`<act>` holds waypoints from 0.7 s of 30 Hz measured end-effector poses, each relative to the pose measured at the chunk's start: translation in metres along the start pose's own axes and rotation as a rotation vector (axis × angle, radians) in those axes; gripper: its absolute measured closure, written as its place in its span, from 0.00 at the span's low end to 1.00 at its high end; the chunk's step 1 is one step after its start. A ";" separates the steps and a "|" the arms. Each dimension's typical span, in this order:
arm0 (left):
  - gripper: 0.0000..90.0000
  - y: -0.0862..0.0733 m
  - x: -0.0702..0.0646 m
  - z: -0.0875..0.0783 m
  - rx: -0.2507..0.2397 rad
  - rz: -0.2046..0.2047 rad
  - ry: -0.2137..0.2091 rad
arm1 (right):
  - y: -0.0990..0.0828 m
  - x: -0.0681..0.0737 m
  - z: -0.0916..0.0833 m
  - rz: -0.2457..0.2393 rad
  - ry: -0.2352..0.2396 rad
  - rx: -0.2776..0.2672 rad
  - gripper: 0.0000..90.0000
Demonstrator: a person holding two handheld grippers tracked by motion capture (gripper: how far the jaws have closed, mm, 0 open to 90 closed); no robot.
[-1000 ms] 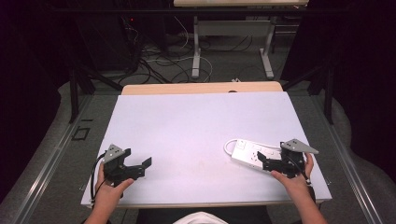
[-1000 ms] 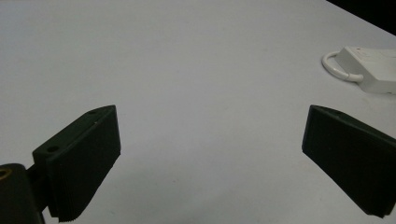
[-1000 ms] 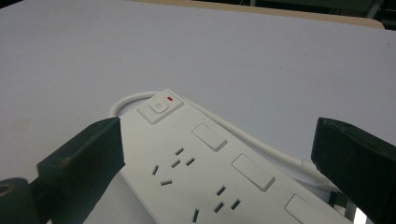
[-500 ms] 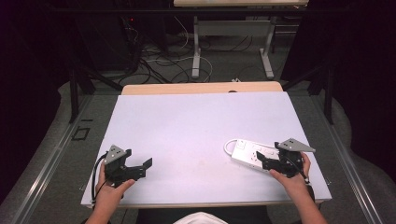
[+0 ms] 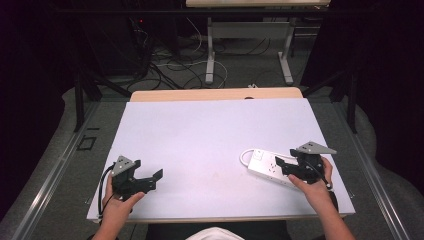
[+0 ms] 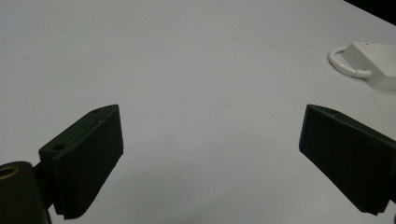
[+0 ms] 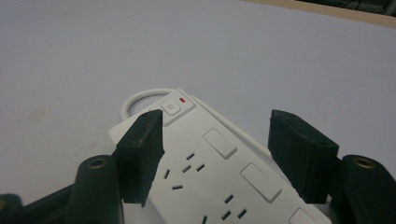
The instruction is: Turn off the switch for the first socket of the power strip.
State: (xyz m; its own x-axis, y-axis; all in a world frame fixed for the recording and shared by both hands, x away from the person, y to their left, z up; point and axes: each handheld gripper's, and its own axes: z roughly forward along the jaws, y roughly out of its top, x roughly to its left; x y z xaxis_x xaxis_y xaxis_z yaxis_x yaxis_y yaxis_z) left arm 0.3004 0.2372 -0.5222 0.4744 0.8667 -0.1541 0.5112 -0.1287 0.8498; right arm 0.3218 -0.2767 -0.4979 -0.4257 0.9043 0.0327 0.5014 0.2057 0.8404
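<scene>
Power strip (image 5: 267, 167) flat on table (image 5: 210, 135), near right front edge. Right gripper (image 7: 217, 156) astride strip, jaws just been closing, strip between them; left jaw at strip's edge, firm contact not certain. Left gripper (image 6: 210, 163) wide open over bare table, front left.

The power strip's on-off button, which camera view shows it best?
The right gripper view: the power strip lies close up between the jaws, its button and red light plain. The high view shows the whole strip small, button unclear. The left gripper view catches only its far end.
</scene>
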 end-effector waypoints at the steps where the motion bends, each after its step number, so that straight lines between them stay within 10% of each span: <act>1: 0.07 0.000 0.000 0.000 -0.006 0.000 0.001 | 0.000 0.000 0.000 0.000 0.000 0.000 0.41; 21: 0.08 0.000 0.001 0.000 -0.006 0.009 0.015 | 0.032 0.000 0.019 0.002 -0.001 0.122 0.64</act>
State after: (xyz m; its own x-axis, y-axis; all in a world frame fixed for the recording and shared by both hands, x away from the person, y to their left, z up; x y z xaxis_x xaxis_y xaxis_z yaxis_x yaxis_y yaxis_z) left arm 0.3005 0.2384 -0.5226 0.4676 0.8729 -0.1389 0.5027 -0.1333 0.8541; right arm 0.3522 -0.2629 -0.4811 -0.4239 0.9051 0.0332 0.5899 0.2481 0.7684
